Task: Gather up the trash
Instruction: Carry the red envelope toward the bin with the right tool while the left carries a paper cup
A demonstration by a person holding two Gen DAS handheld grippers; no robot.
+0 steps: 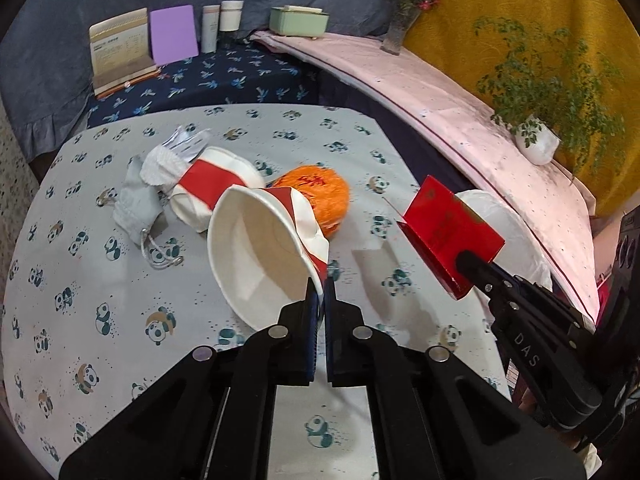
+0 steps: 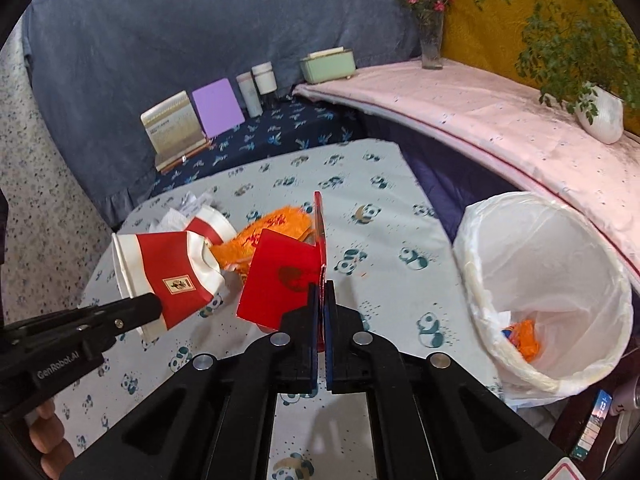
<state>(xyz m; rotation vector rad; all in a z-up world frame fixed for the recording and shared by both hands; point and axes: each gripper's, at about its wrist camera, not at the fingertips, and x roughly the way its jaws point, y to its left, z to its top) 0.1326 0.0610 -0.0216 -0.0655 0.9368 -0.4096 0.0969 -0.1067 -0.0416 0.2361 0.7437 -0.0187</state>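
My left gripper [image 1: 322, 289] is shut on the rim of a crushed red and white paper cup [image 1: 260, 252], held above the panda-print tablecloth [image 1: 120, 320]. My right gripper [image 2: 322, 286] is shut on a flattened red carton [image 2: 280, 280], also lifted off the table. Each view shows the other gripper: the right gripper [image 1: 466, 264] with the carton [image 1: 452, 232], the left gripper [image 2: 150, 306] with the cup [image 2: 168, 276]. On the cloth lie a second paper cup [image 1: 208, 184], an orange wrapper [image 1: 320, 192], crumpled tissue [image 1: 180, 148] and a grey drawstring pouch [image 1: 136, 200].
A bin with a white liner [image 2: 548, 280] stands at the table's right edge, orange scraps [image 2: 524, 340] inside. Behind the table are a calendar [image 1: 120, 48], a purple board [image 1: 174, 34], bottles [image 1: 210, 28] and a green box [image 1: 298, 20]. A pink-covered ledge [image 1: 440, 92] carries a vase [image 1: 398, 28] and a potted plant [image 1: 538, 140].
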